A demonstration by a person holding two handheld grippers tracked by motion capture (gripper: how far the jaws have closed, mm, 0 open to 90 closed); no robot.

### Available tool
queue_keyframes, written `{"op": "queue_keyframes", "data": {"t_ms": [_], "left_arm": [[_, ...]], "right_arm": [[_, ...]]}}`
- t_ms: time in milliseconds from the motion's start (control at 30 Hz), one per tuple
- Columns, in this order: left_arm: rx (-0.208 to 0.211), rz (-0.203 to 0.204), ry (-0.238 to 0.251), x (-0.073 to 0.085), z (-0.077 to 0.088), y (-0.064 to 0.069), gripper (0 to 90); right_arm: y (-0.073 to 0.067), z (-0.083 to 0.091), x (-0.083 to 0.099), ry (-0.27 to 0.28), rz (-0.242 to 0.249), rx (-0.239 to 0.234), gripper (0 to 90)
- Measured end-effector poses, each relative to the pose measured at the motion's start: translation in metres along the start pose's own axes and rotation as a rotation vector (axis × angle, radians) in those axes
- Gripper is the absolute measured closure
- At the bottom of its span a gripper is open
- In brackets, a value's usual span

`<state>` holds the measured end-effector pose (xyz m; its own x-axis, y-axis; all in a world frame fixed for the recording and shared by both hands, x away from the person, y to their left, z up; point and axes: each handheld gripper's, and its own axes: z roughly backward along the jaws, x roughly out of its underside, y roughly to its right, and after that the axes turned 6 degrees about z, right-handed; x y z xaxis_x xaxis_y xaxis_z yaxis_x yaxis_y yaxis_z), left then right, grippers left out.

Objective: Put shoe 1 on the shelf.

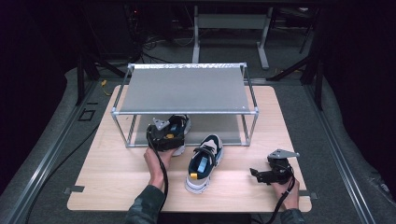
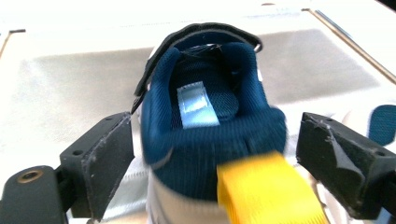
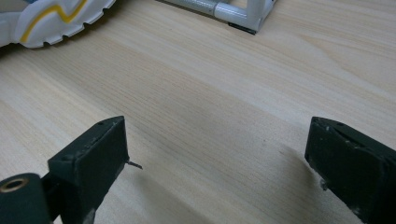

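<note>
From above, a two-tier metal rack [image 1: 184, 88] stands on the wooden surface [image 1: 107, 172]; one shoe [image 1: 175, 128] sits at its lower shelf by the left tongs [image 1: 164, 136], a second shoe [image 1: 204, 161] lies in front, and the right tongs [image 1: 261, 175] rest well apart. The left gripper view shows the jaws spread either side of the navy heel [image 2: 210, 140], not pressing. The right gripper view shows the jaws apart over bare wood [image 3: 210, 107].

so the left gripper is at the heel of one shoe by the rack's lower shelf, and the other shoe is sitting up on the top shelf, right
Not quite. The left gripper is at the heel of one shoe by the rack's lower shelf, jaws open on either side of it, but the other shoe lies on the wooden table in front of the rack, not on the top shelf. The high view shows this.
</note>
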<state>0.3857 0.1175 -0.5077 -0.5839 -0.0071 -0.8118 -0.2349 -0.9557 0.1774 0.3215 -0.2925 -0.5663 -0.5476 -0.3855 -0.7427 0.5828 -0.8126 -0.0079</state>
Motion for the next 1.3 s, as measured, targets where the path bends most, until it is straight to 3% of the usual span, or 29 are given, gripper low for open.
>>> {"op": "queue_keyframes", "data": {"t_ms": [133,300,367,667,933,1300], "left_arm": [[0.026,-0.009,0.018,0.009,0.015,-0.003,14.4],[0.034,-0.022,0.01,0.021,0.021,-0.003,15.5],[0.032,-0.024,0.007,0.023,0.021,-0.003,19.8],[-0.001,0.005,0.047,0.032,0.017,0.0,39.7],[-0.013,0.022,0.053,0.032,0.015,0.002,40.7],[-0.028,0.033,0.043,0.024,-0.004,0.011,43.5]], "right_arm": [[0.0,0.0,0.0,-0.001,-0.001,0.0,5.6],[0.0,0.0,0.0,-0.002,0.0,0.001,5.7],[0.0,0.0,0.0,-0.003,-0.001,0.001,5.8],[0.0,0.0,0.0,-0.001,0.0,0.002,5.9],[0.0,0.0,0.0,-0.001,0.002,0.0,6.1],[0.0,0.0,0.0,0.0,0.002,-0.001,6.3]]}}
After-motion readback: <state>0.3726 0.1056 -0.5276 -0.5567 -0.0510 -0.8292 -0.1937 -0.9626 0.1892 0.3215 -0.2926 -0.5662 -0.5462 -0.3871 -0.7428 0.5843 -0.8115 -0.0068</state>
